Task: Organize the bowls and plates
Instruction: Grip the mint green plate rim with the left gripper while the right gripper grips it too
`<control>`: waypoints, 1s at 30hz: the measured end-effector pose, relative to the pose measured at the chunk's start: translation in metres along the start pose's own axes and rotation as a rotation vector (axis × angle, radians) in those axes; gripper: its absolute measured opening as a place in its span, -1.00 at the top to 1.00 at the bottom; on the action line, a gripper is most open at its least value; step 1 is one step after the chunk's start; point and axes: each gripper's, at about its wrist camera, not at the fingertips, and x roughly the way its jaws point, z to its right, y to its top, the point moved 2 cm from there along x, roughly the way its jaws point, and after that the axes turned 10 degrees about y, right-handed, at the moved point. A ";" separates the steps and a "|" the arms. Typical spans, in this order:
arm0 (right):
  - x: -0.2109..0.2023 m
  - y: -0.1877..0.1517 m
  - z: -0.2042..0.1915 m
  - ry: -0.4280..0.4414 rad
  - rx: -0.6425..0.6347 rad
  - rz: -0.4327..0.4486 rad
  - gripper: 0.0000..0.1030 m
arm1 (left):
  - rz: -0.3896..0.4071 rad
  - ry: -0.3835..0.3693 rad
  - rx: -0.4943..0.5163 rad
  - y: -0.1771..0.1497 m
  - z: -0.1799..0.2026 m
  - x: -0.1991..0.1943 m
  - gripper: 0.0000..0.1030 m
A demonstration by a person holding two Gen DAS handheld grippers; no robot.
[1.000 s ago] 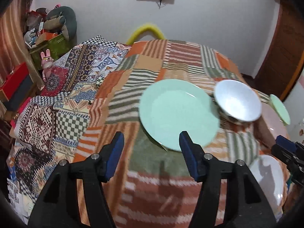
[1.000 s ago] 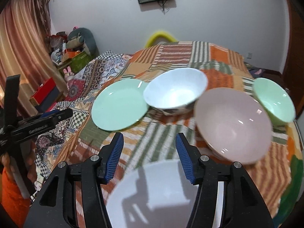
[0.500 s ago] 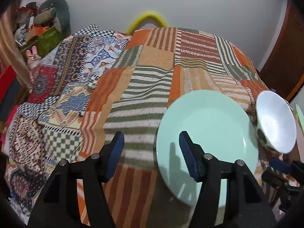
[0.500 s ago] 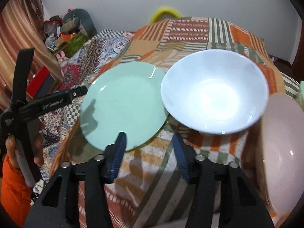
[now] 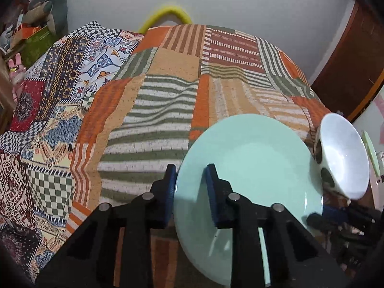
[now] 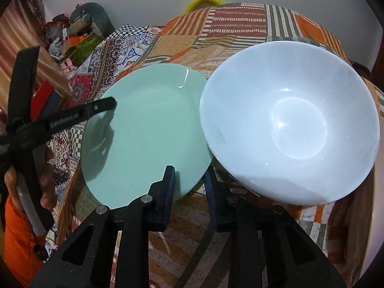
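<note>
Overhead, white wall (image 5: 240, 2) backs patchwork bedspread (image 5: 156, 110).

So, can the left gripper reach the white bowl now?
Probably not: the left gripper is closing on the green plate, and that plate and the right gripper lie between it and the white bowl.

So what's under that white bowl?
The white bowl sits on the striped patchwork cloth, and its near-left rim overlaps the green plate edge. Whatever lies directly beneath its base is covered, so I can't tell.
</note>
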 end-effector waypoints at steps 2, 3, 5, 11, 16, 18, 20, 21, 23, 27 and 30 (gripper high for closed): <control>-0.002 -0.001 0.003 0.000 0.002 -0.001 0.57 | -0.013 -0.010 0.001 -0.009 -0.001 -0.006 0.52; -0.003 -0.003 0.003 -0.002 0.001 -0.002 0.57 | -0.020 -0.010 0.005 -0.015 -0.001 -0.009 0.52; -0.007 -0.006 0.004 -0.003 -0.004 -0.008 0.57 | -0.025 0.000 0.027 -0.027 0.000 -0.016 0.52; -0.014 -0.017 0.001 -0.013 -0.049 -0.027 0.57 | -0.045 0.004 0.073 -0.074 0.002 -0.042 0.52; -0.018 -0.019 0.002 0.002 -0.052 -0.039 0.57 | -0.063 -0.024 0.075 -0.100 0.002 -0.057 0.51; -0.017 -0.019 0.002 0.006 -0.055 -0.044 0.57 | -0.058 -0.032 0.087 -0.107 0.003 -0.061 0.51; -0.016 -0.021 0.001 0.007 -0.075 -0.055 0.57 | -0.058 -0.045 0.089 -0.109 0.001 -0.062 0.51; -0.014 -0.021 0.000 0.011 -0.085 -0.066 0.57 | -0.062 -0.053 0.084 -0.110 0.000 -0.061 0.51; -0.012 -0.023 -0.001 0.004 -0.107 -0.072 0.57 | -0.067 -0.064 0.074 -0.110 -0.002 -0.061 0.51; -0.011 -0.022 -0.001 0.017 -0.093 -0.072 0.57 | -0.065 -0.049 0.081 -0.110 0.002 -0.062 0.51; -0.013 -0.023 -0.002 0.023 -0.070 -0.061 0.58 | -0.080 -0.039 0.061 -0.108 0.001 -0.061 0.51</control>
